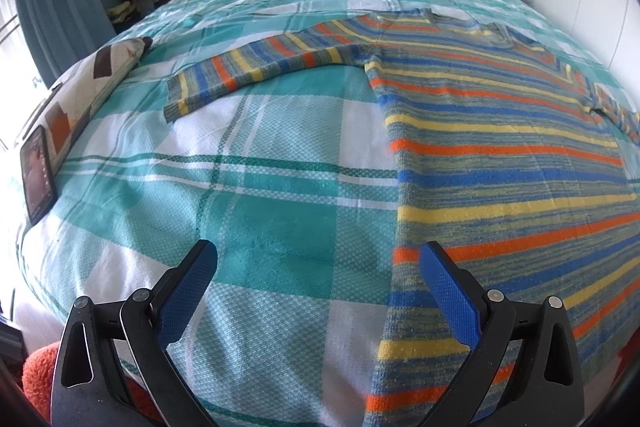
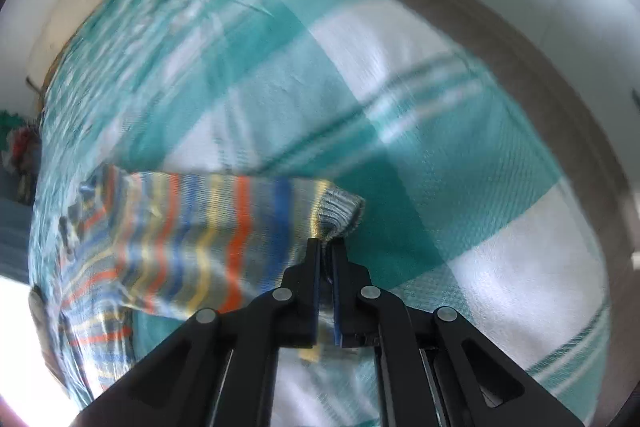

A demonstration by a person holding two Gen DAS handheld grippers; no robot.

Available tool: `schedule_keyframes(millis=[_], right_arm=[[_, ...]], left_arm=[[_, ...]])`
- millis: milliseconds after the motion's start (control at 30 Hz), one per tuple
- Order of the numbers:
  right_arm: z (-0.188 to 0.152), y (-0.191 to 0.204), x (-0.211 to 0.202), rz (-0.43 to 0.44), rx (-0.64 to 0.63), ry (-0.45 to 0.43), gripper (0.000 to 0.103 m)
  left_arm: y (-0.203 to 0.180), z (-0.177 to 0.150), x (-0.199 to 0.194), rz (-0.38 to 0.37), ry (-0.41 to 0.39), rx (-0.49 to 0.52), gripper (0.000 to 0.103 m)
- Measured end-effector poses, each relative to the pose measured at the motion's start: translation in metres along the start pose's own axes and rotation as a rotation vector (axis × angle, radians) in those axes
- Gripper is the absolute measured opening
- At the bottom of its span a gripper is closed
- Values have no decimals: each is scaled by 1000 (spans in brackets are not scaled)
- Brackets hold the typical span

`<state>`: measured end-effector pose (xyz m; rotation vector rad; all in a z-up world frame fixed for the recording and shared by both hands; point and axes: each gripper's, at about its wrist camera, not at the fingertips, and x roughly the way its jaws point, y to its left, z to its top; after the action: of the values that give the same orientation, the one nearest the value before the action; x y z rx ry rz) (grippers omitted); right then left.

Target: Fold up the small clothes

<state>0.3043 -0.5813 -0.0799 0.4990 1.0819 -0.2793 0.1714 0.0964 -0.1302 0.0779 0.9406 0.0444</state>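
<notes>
Two black grippers work over a teal-and-white checked bedspread (image 1: 280, 195): the right gripper (image 2: 326, 247) pinches the striped knitted sweater's (image 1: 500, 155) sleeve cuff (image 2: 338, 213) at frame centre; the left gripper (image 1: 316, 267) hangs wide, lower frame.

The left gripper (image 1: 316, 263) hangs with its blue-padded jaws spread wide, angled downward and holding nothing. The right gripper (image 2: 327, 242) points steeply down, jaws pinched together on a sweater cuff (image 2: 338, 209).

Sweater (image 1: 500, 155) flat on bed (image 1: 280, 187), phone (image 1: 38, 173) far left.
</notes>
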Motion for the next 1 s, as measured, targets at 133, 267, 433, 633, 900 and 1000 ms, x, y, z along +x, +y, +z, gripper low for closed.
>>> schedule_keyframes(millis=[133,267,433,633,900,1000], right_arm=[[9,79,-56,108,-127,-108,5],[14,200,-80,310,-271,-119,5],[-6,325,-43,570,-365,-25,13],[-18,332,-24,540,-421,-49,61],[-108,254,41,45,-985,23,66],[-124,239,73,-36,-979,-7,63]], left_arm=[[0,1,0,-16,-3,-3,101],[2,5,1,-24,-8,-13,101],[13,4,3,-34,8,-70,101],[23,1,4,-40,19,-121,101],[17,3,7,-30,16,-97,101],[12,3,12,-17,35,-76,101]])
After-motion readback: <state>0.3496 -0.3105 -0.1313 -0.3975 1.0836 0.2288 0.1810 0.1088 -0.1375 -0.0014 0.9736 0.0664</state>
